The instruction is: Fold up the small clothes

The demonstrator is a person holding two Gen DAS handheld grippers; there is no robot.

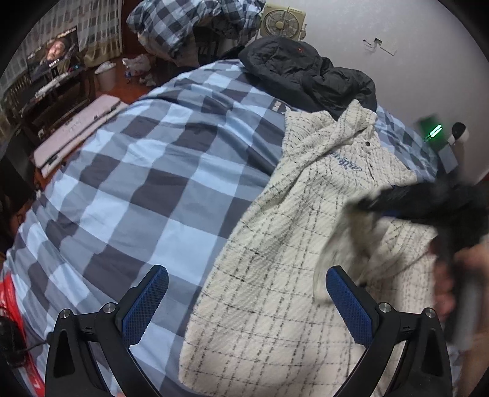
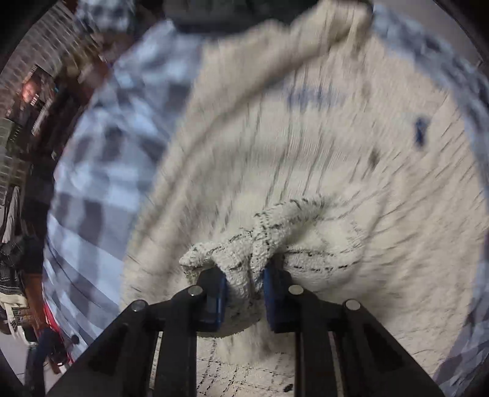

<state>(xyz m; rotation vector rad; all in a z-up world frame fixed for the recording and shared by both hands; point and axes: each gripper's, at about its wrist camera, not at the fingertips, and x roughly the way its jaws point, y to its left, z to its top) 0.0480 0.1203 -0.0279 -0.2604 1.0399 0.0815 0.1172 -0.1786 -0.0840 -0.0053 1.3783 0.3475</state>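
At far left of the left wrist view a lit screen (image 1: 52,58) stands on dark furniture, with a white bin (image 1: 105,74) on the wooden floor nearer the bed and a pale flat case (image 1: 73,128) along the bed's left edge. A blue checked quilt (image 1: 146,189) covers the bed from near to far. A bundle of the same check (image 1: 183,24) is heaped at the far end, a box fan (image 1: 282,23) against the wall beside it. A black jacket (image 1: 302,73) lies on the far part of the quilt, touching the collar of the cream checked top (image 1: 290,274), which is spread on the right half of the bed. The left gripper (image 1: 247,302) hangs above the top's left edge, jaws wide, nothing between them. At right a blurred hand (image 1: 446,287) carries the right gripper (image 1: 360,206).

Only the right wrist view shows that grip: the right gripper (image 2: 244,294) is clamped narrowly on a bunched fold of the top (image 2: 262,232), the rest smeared by blur. The fan and jacket show clearly only in the left view.
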